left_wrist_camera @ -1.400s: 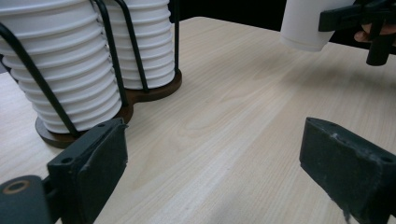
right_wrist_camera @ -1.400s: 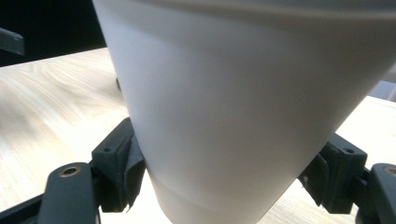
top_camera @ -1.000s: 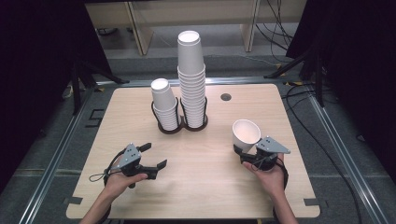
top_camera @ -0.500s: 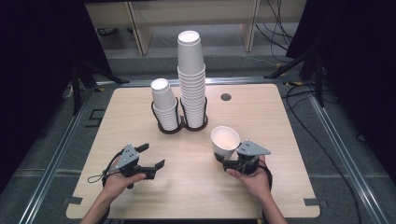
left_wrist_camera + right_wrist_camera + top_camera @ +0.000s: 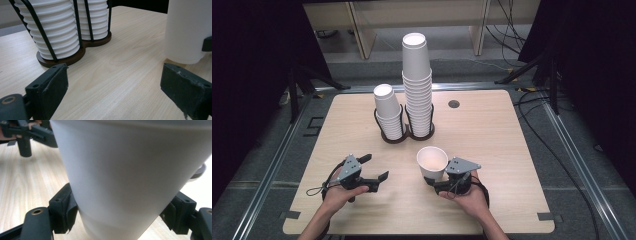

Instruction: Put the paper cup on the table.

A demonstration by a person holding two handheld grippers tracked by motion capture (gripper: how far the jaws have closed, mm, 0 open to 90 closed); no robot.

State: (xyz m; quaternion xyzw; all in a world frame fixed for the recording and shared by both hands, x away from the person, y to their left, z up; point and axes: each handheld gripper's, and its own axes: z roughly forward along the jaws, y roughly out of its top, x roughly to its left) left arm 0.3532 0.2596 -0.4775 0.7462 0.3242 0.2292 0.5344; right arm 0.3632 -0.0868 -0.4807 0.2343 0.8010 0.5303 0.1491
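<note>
A: We start with the worktop (image 5: 492,130). The wire rack (image 5: 404,137) on it holds the tall stack of cups (image 5: 417,85) and, beside that, the short stack (image 5: 388,112). Where is our loose paper cup (image 5: 432,162)?

B: It's upright in front of the rack, near the middle of the worktop, clamped low on its wall by the jaws of our right gripper (image 5: 438,181). We can't tell whether its base touches the wood.

A: How do we expect it to handle?

B: We judge it very light, thin-walled and easily dented. Near the base it is stiffest, so the low hold suits it; a hard pinch near the rim would fold it.

A: And our left gripper (image 5: 377,167)?

B: Its jaws stand apart with nothing between them, pointing toward the cup.
</note>
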